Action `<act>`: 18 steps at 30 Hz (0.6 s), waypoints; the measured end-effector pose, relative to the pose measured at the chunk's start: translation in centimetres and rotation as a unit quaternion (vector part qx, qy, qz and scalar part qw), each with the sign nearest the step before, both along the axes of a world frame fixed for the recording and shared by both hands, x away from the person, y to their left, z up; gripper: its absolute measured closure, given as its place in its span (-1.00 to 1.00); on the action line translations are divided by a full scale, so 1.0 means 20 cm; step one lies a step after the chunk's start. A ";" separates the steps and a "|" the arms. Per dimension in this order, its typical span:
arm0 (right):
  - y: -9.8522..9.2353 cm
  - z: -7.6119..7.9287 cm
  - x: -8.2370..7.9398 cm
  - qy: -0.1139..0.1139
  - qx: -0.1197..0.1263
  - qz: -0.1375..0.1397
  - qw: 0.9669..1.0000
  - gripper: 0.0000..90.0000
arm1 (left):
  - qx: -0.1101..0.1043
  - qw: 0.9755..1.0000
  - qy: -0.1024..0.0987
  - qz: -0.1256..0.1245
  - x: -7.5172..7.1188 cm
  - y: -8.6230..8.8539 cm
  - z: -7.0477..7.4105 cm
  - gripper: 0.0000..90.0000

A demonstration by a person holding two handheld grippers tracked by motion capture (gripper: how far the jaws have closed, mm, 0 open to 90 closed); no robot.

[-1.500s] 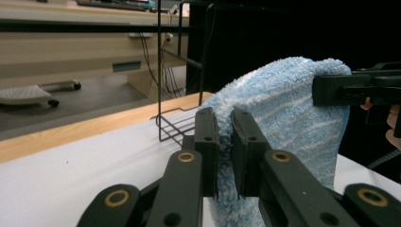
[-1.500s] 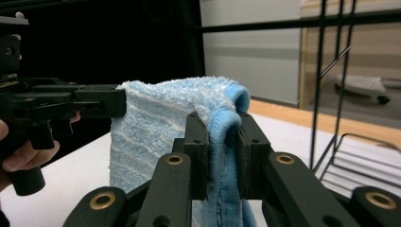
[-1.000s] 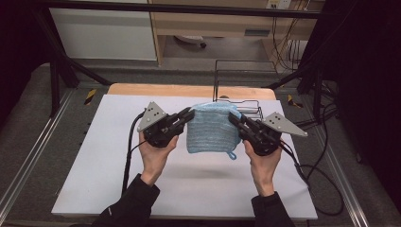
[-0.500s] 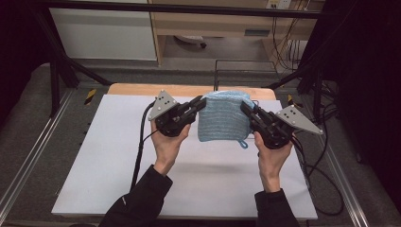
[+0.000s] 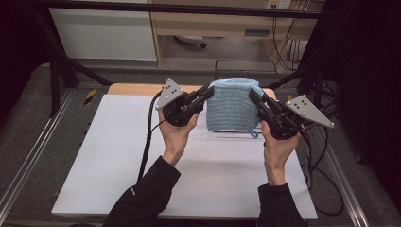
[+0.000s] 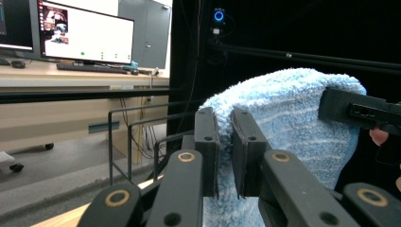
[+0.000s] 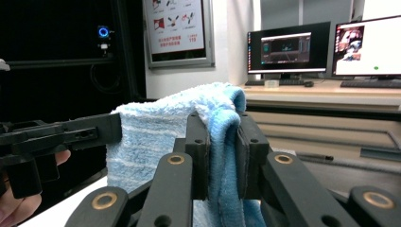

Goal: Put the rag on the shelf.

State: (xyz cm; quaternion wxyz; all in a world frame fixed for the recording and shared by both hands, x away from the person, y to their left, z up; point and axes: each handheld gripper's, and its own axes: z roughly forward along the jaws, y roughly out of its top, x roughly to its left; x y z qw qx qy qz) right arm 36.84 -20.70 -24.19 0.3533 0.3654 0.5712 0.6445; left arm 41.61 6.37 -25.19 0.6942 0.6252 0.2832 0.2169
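Note:
A light blue striped towel (image 5: 232, 106) hangs folded in the air above the far part of the white table (image 5: 189, 165), held by its two upper corners. My left gripper (image 5: 207, 91) is shut on the towel's upper left corner. My right gripper (image 5: 252, 94) is shut on the upper right corner. In the left gripper view the towel (image 6: 288, 123) is pinched between my jaws, and the other gripper (image 6: 359, 111) bites its far edge. In the right gripper view the towel (image 7: 161, 137) bunches between my jaws, with the left gripper (image 7: 71, 135) on its far corner.
A black wire rack (image 5: 236, 66) stands just behind the table's far edge. A wooden strip (image 5: 132, 89) runs along the back of the table. Cables (image 5: 321, 161) trail off the right side. Desks with monitors (image 7: 331, 47) stand farther off.
Both hands have risen and carried the towel up and toward the far edge. It lay against the table before and now hangs free between the grippers.

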 end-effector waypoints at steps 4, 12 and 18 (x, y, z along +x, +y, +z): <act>-0.01 0.03 0.01 -0.007 -0.001 -0.006 1.000 0.76 | -0.008 1.000 0.001 -0.002 0.02 -0.02 0.03 0.82; -0.03 0.11 0.06 -0.020 0.001 -0.016 1.000 0.76 | -0.019 1.000 -0.009 -0.001 0.06 -0.06 0.11 0.82; -0.06 0.17 0.08 -0.033 0.002 -0.024 0.999 0.76 | -0.017 1.000 -0.023 0.003 0.09 -0.10 0.19 0.82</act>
